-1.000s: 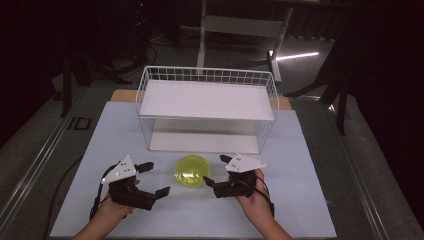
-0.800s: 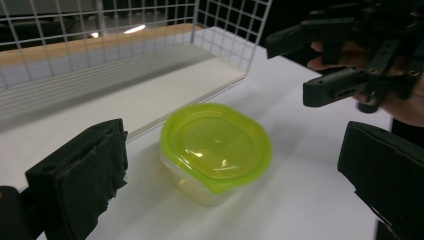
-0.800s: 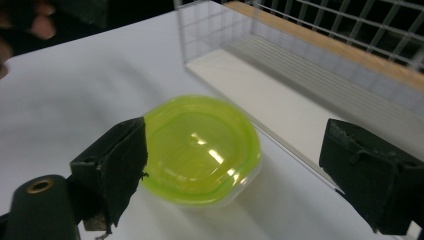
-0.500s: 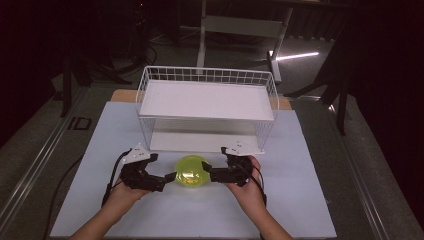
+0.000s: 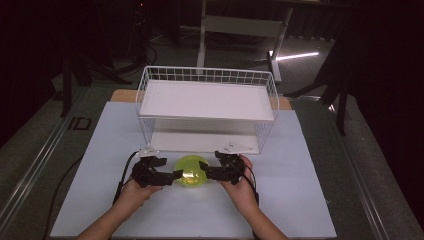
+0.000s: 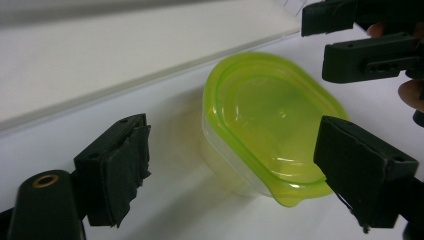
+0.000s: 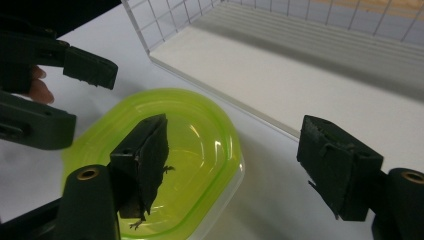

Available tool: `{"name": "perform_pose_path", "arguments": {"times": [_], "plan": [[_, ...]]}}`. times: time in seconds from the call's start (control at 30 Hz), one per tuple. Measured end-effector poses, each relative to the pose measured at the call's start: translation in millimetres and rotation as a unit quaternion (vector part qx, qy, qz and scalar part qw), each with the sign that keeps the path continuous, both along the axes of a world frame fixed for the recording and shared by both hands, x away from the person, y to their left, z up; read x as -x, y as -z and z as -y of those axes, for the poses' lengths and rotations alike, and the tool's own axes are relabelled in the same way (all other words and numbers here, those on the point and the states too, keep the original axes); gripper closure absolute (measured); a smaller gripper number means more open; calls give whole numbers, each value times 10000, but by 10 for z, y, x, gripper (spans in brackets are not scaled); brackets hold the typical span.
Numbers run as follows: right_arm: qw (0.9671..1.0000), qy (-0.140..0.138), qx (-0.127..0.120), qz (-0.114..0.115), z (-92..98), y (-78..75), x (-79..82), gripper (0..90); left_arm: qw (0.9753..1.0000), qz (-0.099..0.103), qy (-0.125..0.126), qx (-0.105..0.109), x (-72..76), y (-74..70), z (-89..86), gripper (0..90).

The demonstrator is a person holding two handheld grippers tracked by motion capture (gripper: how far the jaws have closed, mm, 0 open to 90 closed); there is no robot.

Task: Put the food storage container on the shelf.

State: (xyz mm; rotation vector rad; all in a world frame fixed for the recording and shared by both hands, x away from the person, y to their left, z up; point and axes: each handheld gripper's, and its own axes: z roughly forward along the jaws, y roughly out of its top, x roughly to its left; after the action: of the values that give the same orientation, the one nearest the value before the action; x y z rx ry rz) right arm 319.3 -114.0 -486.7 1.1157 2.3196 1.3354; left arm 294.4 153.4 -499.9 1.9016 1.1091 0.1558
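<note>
A lidded yellow-green plastic container (image 5: 190,172) sits on the white table top, just in front of the wire rack. My left gripper (image 5: 167,169) is at its left side and my right gripper (image 5: 212,166) at its right, both open. In the left gripper view the container (image 6: 265,125) lies between the spread jaws of the left gripper (image 6: 235,170), nearer the right-hand one. The right gripper view has the container (image 7: 200,135) low on the left, with one jaw of the right gripper (image 7: 240,165) over its lid. Neither gripper is closed on it.
A white wire rack (image 5: 207,100) with two white shelves stands right behind the container, its lower shelf (image 7: 300,75) close to the jaws. The white table top (image 5: 300,200) extends to both sides. A cable trails from the left gripper.
Both grippers have moved inward and forward from either side, and now flank the container closely. The container has stayed in place.
</note>
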Motion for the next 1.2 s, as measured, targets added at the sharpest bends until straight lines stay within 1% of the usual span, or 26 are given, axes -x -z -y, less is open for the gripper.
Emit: {"name": "perform_pose_path", "arguments": {"times": [0.03, 0.07, 0.1, 0.13, 0.17, 0.2, 0.23, 0.27, 0.3, 0.33, 0.43, 0.47, 0.5, 0.53, 0.6, 0.67, 0.77, 0.87, 0.9, 1.03, 1.07, 1.13, 1.2], "plan": [[10000, 10, 9, -7, -4, 11, -11, 314, 9999, -118, -40, -45, -6, 35, 34, 203], [10000, 18, 2, -87, -6, 42, -32, 337, 9999, -134, -30, -43, -7, 49, 42, 259], [9999, 9, 9, -123, -7, 56, -35, 353, 9998, -148, -81, -43, -1, 61, 54, 274], [9999, 2, 24, -162, -6, 69, -34, 377, 9998, -181, -87, -1, 1, 71, 60, 309], [9998, -5, 57, -181, -5, 81, -30, 379, 9997, -225, -72, 96, 2, 81, 66, 322], [9998, -18, 72, -196, -3, 91, -24, 381, 9996, -240, -59, 148, 5, 83, 71, 340], [9997, -43, 115, -204, 1, 103, -23, 395, 9995, -232, -26, 189, 11, 79, 76, 377], [9996, -29, 188, -204, 1, 111, -18, 400, 9996, -215, -25, 182, 19, 69, 86, 425], [9996, -28, 170, -215, 6, 118, -16, 409, 9997, -182, -16, 148, 28, 59, 98, 454], [9996, -25, 138, -259, 13, 120, -20, 411, 9998, -170, -22, 110, 35, 51, 104, 461], [9993, -36, 71, -362, 20, 116, -17, 435, 9994, -267, -121, 174, 34, 32, 76, 536], [9992, -82, 61, -396, 17, 117, -10, 446, 9996, -257, -138, 20, 35, 27, 71, 573], [9989, -135, 38, -449, 9, 120, -1, 448, 9996, -253, -120, 9, 39, 32, 61, 596], [9987, -154, 22, -484, -2, 117, 17, 451, 9995, -291, -98, 71, 47, 36, 56, 596], [9982, -275, 21, -527, -38, 107, 63, 472, 9993, -340, -82, 94, 65, 31, 56, 607], [9984, -218, 56, -522, -68, 95, 107, 466, 9996, -276, -67, 51, 89, 28, 62, 617], [9980, -235, -7, -594, -48, 99, 117, 471, 9993, -333, -13, 178, 102, 37, 52, 625], [9976, -220, -42, -649, -34, 96, 144, 482, 9993, -331, 38, 154, 132, 25, 59, 635], [9978, -203, -48, -632, -31, 91, 160, 502, 9994, -316, 32, 105, 145, 20, 64, 640], [9977, -191, -9, -652, -13, 59, 195, 549, 9995, -316, 50, 84, 197, 12, 77, 656], [9977, -213, -14, -649, 6, 47, 210, 573, 9993, -339, 72, 110, 209, 10, 80, 665], [9975, -215, 21, -666, 22, 32, 232, 600, 9994, -320, 103, 121, 235, 10, 88, 675], [9974, -212, -11, -690, 48, 22, 245, 646, 9991, -374, 135, 171, 253, 14, 83, 689]]}}
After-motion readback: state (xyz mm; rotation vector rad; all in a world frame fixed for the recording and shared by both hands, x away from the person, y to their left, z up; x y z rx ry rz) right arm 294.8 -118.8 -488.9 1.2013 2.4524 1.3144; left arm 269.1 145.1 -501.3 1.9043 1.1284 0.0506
